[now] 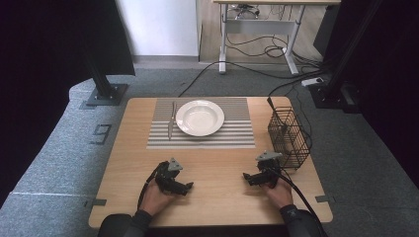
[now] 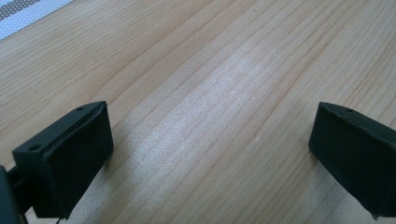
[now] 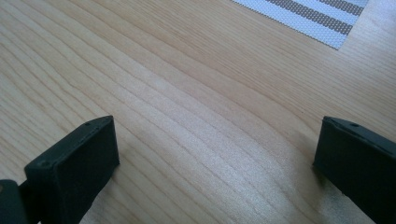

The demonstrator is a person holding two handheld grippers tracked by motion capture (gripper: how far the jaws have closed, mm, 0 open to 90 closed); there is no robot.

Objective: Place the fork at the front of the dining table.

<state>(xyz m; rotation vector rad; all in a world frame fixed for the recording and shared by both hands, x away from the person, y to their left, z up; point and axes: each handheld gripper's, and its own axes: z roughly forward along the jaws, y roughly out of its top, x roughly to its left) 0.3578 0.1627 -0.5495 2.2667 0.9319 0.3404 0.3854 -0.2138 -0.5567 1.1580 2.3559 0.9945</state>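
Item: my left gripper (image 1: pixel 187 187) and right gripper (image 1: pixel 247 178), both gaping wide, holding nothing, resting on the table (image 1: pixel 217 197). Plate (image 1: pixel 199 117) lying at twelve o'clock; wire basket (image 1: pixel 289 138) at two.

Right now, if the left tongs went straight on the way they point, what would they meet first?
Probably the right tongs. The left tongs, open and empty, point across the bare wooden table toward them, with nothing between; the exact line is hard to judge.

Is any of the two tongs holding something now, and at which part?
Nothing is held. The left tongs and the right tongs both stand open over the bare wooden table, with nothing between the jaws.
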